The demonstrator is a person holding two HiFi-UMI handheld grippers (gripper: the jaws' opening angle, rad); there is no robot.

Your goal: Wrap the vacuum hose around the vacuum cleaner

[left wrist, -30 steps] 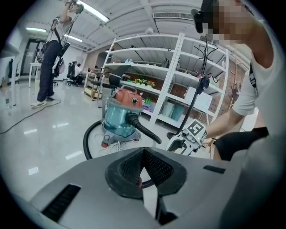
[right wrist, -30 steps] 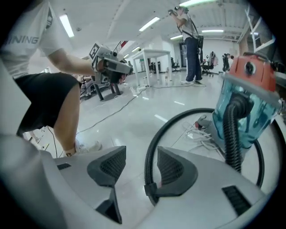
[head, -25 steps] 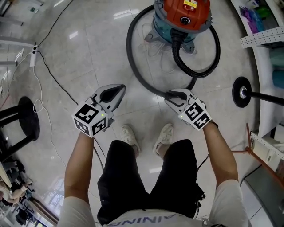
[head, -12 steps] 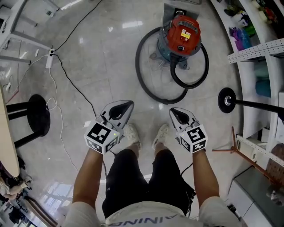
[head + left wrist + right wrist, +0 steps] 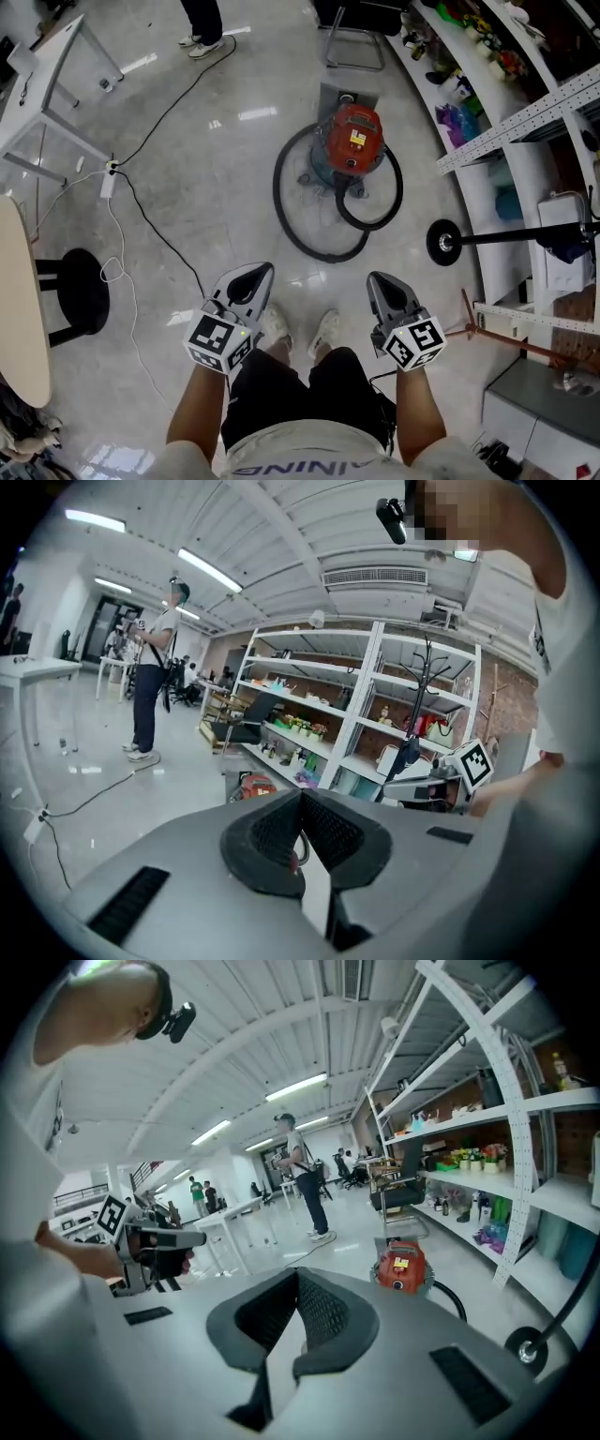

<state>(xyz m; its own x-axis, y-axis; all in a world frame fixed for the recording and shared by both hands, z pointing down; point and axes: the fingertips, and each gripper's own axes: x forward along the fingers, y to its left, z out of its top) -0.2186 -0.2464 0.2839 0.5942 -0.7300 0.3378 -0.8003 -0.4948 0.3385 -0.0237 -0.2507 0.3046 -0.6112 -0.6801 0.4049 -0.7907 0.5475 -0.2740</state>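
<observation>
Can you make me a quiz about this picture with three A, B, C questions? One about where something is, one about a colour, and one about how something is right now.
1. Where is the black hose?
A. lifted up in the air
B. out of sight
C. on the floor, in loops by the vacuum cleaner

2. What colour is the top of the vacuum cleaner?
A. yellow
B. red
C. white

3. How are the jaws of the right gripper?
A. shut, with nothing in them
B. wide open
C. shut on the hose

Answers:
1. C, because the head view shows the hose curving over the floor beside the vacuum cleaner.
2. B, because its round top is red in the head view and the right gripper view.
3. A, because the right gripper view shows the two pads together with nothing between them.
</observation>
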